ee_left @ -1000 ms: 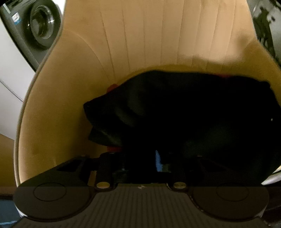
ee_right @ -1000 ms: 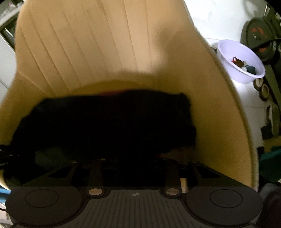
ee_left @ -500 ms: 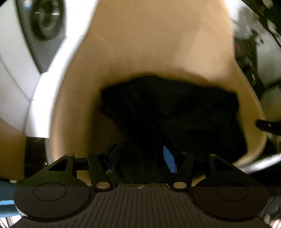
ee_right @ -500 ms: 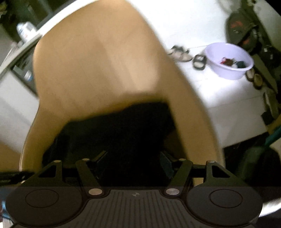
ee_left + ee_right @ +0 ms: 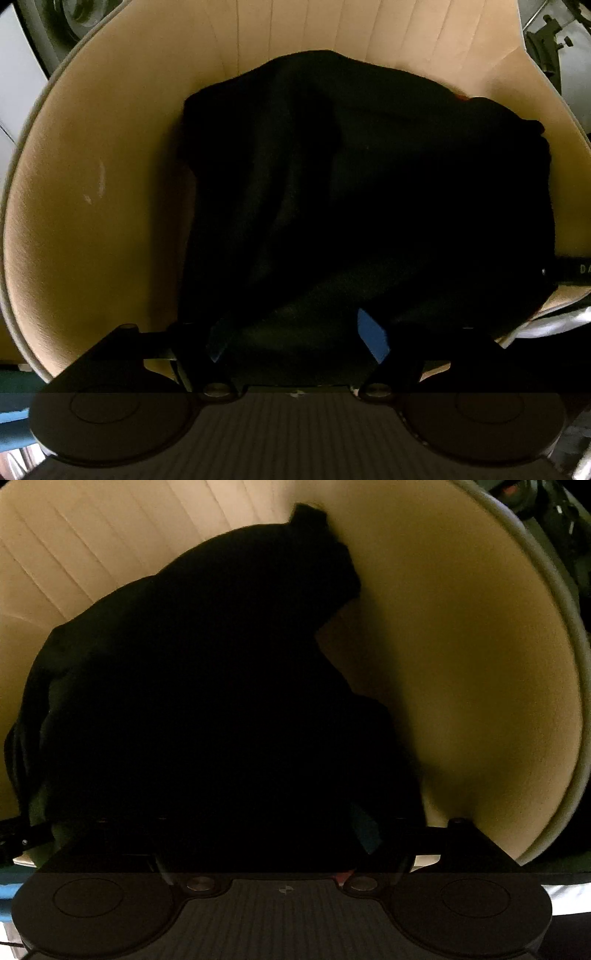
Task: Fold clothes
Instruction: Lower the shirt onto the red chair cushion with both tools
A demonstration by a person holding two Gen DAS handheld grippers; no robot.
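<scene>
A black garment [image 5: 369, 192] lies bunched on the seat of a tan upholstered chair [image 5: 92, 192]. In the left wrist view my left gripper [image 5: 295, 339] is open, its blue-padded fingers wide apart over the garment's near edge. In the right wrist view the same garment [image 5: 207, 686] fills the middle of the chair [image 5: 461, 664]. My right gripper [image 5: 273, 834] sits low over the cloth with its fingers spread; the left finger is lost in the dark fabric. Part of the right gripper shows at the right edge of the left wrist view.
The chair's curved back and sides wall in the garment. A washing machine [image 5: 66, 22] stands behind the chair at the left. Dark clutter [image 5: 546, 524] lies beyond the chair's right rim. Something white [image 5: 546, 325] shows at the seat's right front edge.
Both grippers went from closed down in the cloth to open, pulled back, then moved in close again. The garment now lies more heaped and fills more of both views.
</scene>
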